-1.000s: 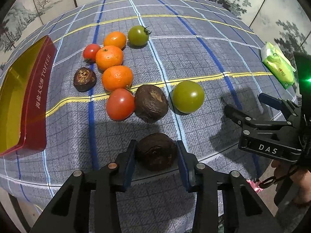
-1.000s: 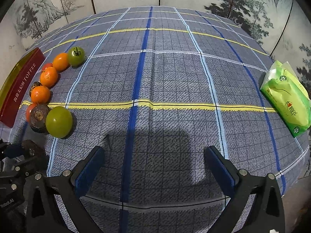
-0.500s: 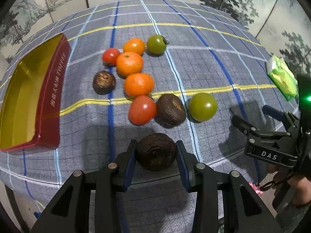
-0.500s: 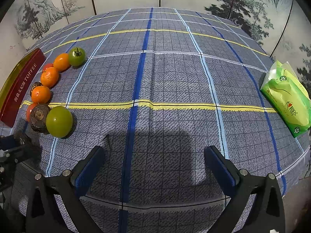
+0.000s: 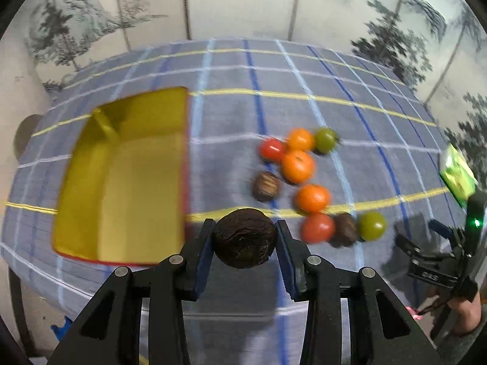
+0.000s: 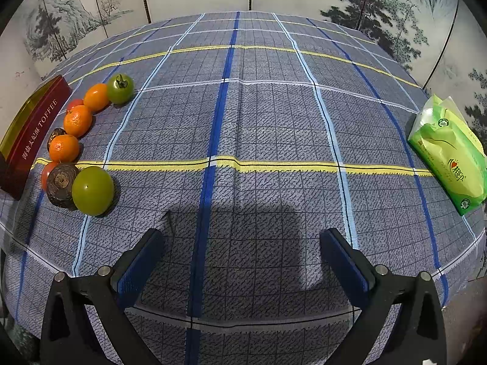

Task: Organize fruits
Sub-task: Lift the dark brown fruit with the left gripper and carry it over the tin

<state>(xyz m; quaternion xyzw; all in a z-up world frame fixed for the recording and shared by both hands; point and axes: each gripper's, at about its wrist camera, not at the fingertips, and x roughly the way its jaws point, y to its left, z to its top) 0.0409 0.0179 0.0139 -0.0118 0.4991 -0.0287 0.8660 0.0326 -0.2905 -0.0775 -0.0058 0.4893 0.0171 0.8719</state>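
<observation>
Between the blue pads of the left gripper [image 5: 244, 245], in the left wrist view, a dark brown wrinkled fruit [image 5: 243, 238] is pinched on both sides and held clear of the plaid tablecloth [image 5: 231, 115]. Just to its left a red tin with a yellow inside [image 5: 121, 182] is seen lying open on the cloth. To the right, the remaining fruits are blurred: a red tomato [image 5: 317, 228], a second brown fruit [image 5: 345, 229] and a green tomato [image 5: 371, 226] lie in a touching row, with three oranges [image 5: 312, 198], another red tomato [image 5: 271, 149], a small green tomato [image 5: 325, 140] and a third brown fruit [image 5: 265, 186] behind them. The right gripper [image 5: 426, 255] is seen at the right edge, held by a hand [image 5: 462, 310].

From the right wrist view, the right gripper [image 6: 243, 261] is shown with its jaws spread wide over bare cloth, nothing between them. The fruits are lined up at the left beside the tin [image 6: 33, 130], and a green packet [image 6: 450, 158] lies at the right edge.
</observation>
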